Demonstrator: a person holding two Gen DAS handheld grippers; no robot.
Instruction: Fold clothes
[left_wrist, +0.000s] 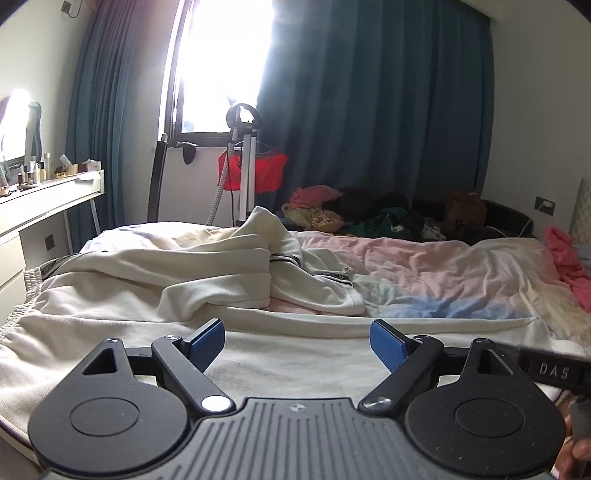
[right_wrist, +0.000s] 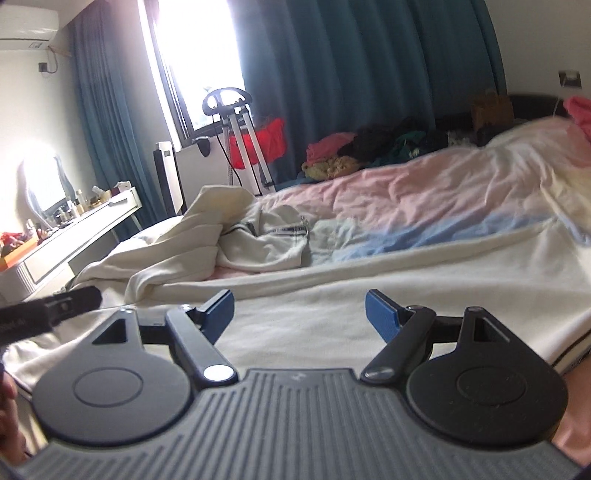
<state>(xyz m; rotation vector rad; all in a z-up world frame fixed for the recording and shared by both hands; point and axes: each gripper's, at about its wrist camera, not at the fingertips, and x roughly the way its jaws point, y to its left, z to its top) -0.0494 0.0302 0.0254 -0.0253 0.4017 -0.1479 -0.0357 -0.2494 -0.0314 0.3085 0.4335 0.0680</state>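
On the bed (left_wrist: 424, 273) | cream garment (left_wrist: 155, 273) rumpled, part flat | left gripper (left_wrist: 297, 341), right gripper (right_wrist: 299, 314) — wide open, empty | risk: pinching bedsheet too — layers overlap

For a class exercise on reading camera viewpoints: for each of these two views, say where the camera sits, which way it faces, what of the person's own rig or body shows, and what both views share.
Left wrist: sits behind the open left gripper, low over the cream garment, facing across the bed toward the curtained window; the right gripper's tip and a bit of hand show at right.
Right wrist: sits behind the open right gripper, facing the same way, tilted; the left gripper's tip enters at left.
Shared: cream garment, pastel duvet, clothes pile, dressing table.
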